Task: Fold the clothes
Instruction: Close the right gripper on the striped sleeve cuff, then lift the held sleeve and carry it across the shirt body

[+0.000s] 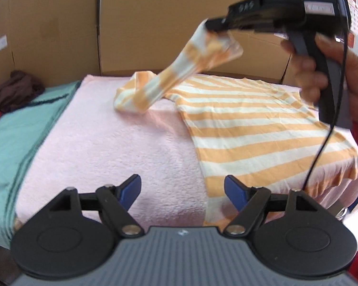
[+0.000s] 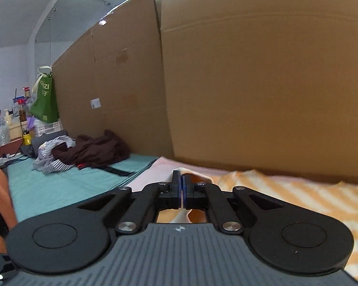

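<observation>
An orange-and-white striped shirt [image 1: 245,128] lies flat on a pink towel [image 1: 107,152]. My right gripper [image 1: 211,27] is shut on the end of the shirt's left sleeve [image 1: 193,64] and holds it lifted above the towel. In the right wrist view the right gripper [image 2: 181,178] has its fingers pressed together with striped cloth [image 2: 183,215] pinched between them, and the shirt [image 2: 298,200] lies below. My left gripper [image 1: 182,188] is open and empty, low over the towel by the shirt's near hem.
Tall cardboard panels [image 1: 155,23] stand behind the bed. A teal sheet [image 1: 16,131] lies to the left with a pile of dark and striped clothes [image 2: 83,152] on it. A green bag [image 2: 45,102] and cluttered shelves are far left.
</observation>
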{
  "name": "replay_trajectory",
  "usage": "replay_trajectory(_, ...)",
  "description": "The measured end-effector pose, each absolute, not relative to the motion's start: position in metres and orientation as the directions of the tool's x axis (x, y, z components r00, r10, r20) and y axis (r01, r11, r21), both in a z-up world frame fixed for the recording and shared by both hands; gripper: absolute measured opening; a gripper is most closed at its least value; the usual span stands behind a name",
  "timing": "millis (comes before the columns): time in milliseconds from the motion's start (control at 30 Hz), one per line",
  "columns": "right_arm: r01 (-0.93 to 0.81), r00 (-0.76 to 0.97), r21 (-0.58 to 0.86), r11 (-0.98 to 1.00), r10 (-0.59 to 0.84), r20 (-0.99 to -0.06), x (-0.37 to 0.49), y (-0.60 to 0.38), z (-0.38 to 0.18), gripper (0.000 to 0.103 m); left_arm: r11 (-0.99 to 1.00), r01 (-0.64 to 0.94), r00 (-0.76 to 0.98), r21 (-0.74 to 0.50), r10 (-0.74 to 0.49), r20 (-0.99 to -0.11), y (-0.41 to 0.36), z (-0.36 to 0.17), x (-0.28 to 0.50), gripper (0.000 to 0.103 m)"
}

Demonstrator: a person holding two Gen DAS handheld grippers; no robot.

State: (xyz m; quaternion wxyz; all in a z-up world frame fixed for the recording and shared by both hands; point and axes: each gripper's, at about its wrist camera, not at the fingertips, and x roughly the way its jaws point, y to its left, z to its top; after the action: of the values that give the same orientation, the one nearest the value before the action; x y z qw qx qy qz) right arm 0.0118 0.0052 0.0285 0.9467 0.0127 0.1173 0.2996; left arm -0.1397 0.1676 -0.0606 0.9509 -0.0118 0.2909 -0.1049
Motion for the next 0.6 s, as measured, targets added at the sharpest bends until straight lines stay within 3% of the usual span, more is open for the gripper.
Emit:
replay_trajectory(333,-0.354,0.927,0.111,0.929,0.364,-0.086,0.070,-0.081,0.106,0.002,0.968,0.239,0.781,-0.072,-0.236,-0.578,0.148,-0.065,-0.132,0.072)
replay_trajectory(533,-0.206,0.975,0.150,0.967,0.216,-0.050,0.089,-0.134,0.117,0.002,0.959,0.274,0.753,-0.078,-0.264,-0.603,0.139,-0.067,-0.127,0.057)
replay_trajectory(600,-0.161,0.984,0.148,0.976,0.170,-0.055,0.093,-0.151,0.113,0.002,0.956,0.285,0.749,-0.075,-0.271,-0.605,0.136,-0.066,-0.127,0.043)
